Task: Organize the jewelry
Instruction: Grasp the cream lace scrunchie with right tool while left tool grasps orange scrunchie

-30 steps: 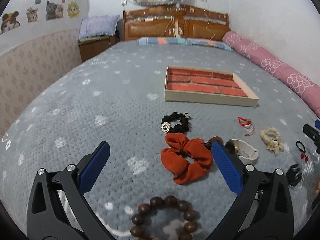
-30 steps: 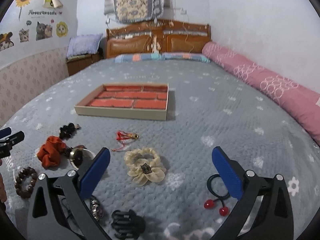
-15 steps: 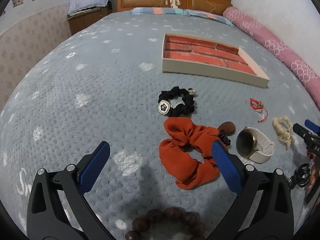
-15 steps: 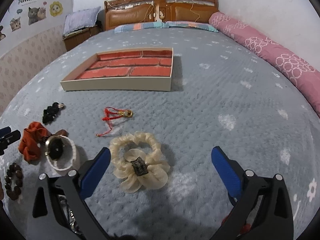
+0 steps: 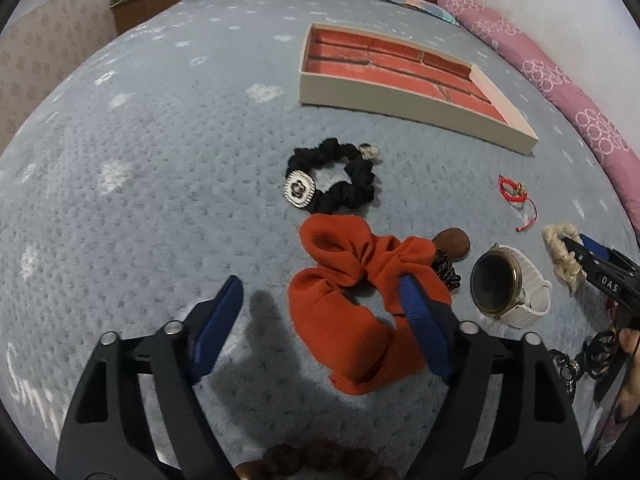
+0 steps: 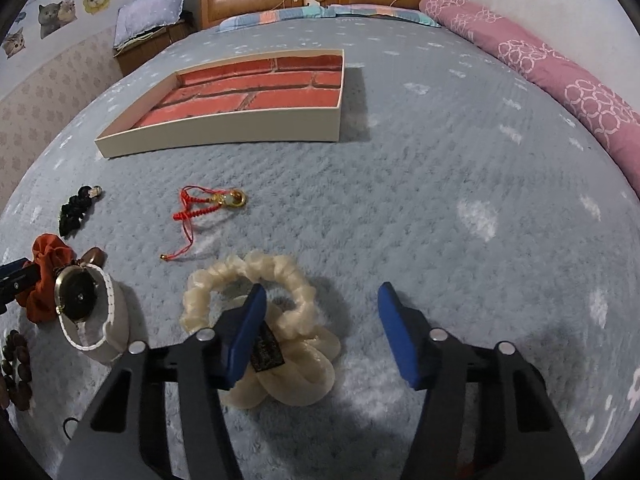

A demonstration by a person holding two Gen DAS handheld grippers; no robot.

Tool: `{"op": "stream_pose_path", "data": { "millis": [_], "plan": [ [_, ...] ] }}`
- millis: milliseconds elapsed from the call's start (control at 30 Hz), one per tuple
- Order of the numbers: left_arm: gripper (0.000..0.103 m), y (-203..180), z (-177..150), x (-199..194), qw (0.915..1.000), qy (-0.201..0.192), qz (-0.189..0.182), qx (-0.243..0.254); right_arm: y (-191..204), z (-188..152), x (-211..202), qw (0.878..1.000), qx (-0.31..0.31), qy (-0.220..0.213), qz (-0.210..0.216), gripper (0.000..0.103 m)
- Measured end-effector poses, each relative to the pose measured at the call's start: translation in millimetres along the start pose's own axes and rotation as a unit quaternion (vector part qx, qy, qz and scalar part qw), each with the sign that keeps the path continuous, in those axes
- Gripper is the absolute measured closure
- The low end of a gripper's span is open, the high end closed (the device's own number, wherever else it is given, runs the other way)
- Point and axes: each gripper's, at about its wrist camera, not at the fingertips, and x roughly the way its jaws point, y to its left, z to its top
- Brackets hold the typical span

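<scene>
Both hand-held grippers being lowered, jaws wide: left [image 5: 320, 312] onto orange scrunchie [image 5: 352, 312], right [image 6: 322, 320] onto cream scrunchie [image 6: 260, 320]; red cord bracelet [image 6: 200, 208] being shown clearer in right view.

Even indoor light, soft shadows under the fingers [image 5: 224, 312], sharp centre, heavy fisheye bending at dark edges.

We take the tray [image 5: 404, 100] as landmark; it sits on the bed cover [image 5: 140, 160]. Nearer to us than the tray's left end, in the left wrist view, lie one scrunchie [image 5: 332, 184] and, nearer again and touching it, a larger scrunchie [image 5: 352, 304]. Right of that, well short of the tray's right end, stands the watch [image 5: 508, 284]. The cord bracelet [image 5: 514, 196] lies between watch and tray. The bow scrunchie [image 6: 264, 320] lies nearest us, below the tray's near wall in the right wrist view.
</scene>
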Motion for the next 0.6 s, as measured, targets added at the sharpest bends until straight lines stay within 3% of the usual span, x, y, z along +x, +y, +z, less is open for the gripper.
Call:
{"op": "stream_pose_path", "data": {
  "millis": [67, 333, 600],
  "plan": [
    [0.045, -1.2, -1.4, 6.8, 0.9999, 0.013, -0.010, 0.002, 2.0, 0.2, 1.4, 1.000, -0.003, 0.001, 0.003, 0.059],
    [0.074, -3.1, -3.8, 7.1, 0.9998, 0.013, -0.006, 0.010, 1.4, -0.5, -1.3, 1.000, -0.001, 0.000, 0.016, 0.083],
    [0.082, -2.1, -4.3, -3.9, 0.9999, 0.002, 0.000, 0.014, 0.2, 3.5, -22.1, 0.999, 0.002, -0.026, 0.021, 0.089]
  ]
}}
